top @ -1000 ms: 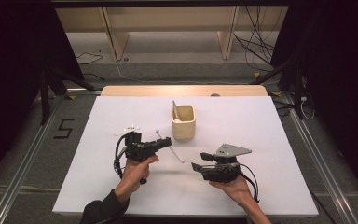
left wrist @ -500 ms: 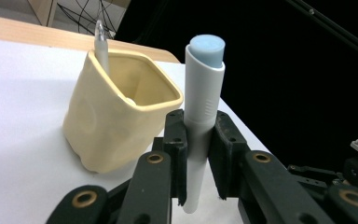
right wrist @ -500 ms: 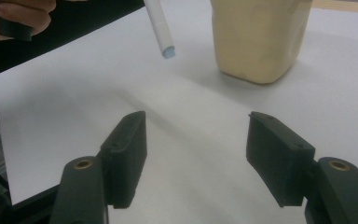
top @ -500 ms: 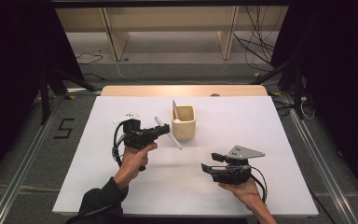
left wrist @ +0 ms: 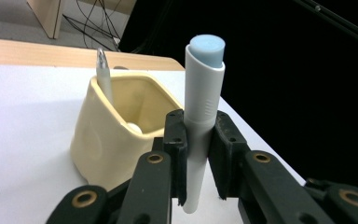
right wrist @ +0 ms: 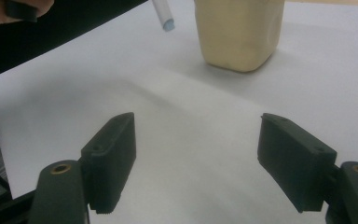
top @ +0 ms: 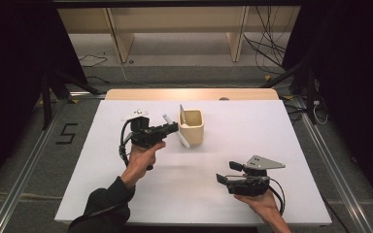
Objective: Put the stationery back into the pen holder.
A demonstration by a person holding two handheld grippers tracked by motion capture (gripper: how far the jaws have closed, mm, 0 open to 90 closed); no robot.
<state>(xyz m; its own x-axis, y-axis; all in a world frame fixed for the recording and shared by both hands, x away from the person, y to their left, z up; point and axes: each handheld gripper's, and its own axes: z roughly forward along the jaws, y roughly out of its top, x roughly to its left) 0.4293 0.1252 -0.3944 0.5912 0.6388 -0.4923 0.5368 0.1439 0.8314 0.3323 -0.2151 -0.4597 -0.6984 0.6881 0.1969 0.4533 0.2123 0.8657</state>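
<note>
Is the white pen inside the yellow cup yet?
Not yet. The white, blue-tipped plastic pen is clamped in the left tongs, beside the cream ceramic cup, outside it.

Bright, even overhead light; soft shadows, dark surroundings, slight blur.

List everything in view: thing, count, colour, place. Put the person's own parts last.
Pen: one, white with a pale blue end, clamped upright between the left gripper's jaws, beside the cup.
Cup: one, cream, on the table's far middle.
Second pen: one, pale grey, standing in the cup, leaning on its rim.
Table: one, white top with a wooden far edge.
Wooden frame: one, light wood, on the floor beyond the table.
Cables: several, dark, on the floor at the back right.
Left gripper: one, black, shut on the pen.
Right gripper: one, black, jaws just opened wide, nothing between them, above bare table.
</note>
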